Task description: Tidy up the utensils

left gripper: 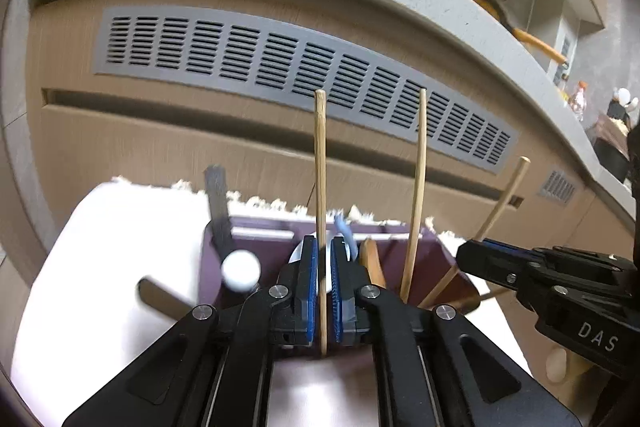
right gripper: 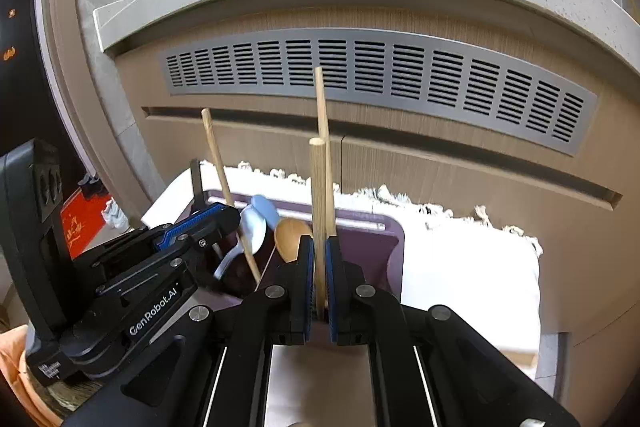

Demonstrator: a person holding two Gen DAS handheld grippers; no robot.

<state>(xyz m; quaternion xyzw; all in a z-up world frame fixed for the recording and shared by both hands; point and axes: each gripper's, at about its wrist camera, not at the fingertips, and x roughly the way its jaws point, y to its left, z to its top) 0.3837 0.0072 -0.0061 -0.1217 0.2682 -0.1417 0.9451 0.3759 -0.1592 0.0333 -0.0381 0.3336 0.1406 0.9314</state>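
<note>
Two hand-held grippers, left (left gripper: 324, 291) and right (right gripper: 319, 287), each pinching upright chopstick (left gripper: 320, 187) over purple holder (left gripper: 432, 247)

Your left wrist camera looks forward along its own fingers, tilted slightly downward, very near the purple utensil holder (left gripper: 240, 239), facing the cabinet's grey vent grille (left gripper: 304, 67). Your right wrist camera sits just beside it, aimed the same way. Both views share the holder (right gripper: 360, 239), the grille and the white cloth (right gripper: 460, 247), and each catches the other hand-held gripper.
</note>
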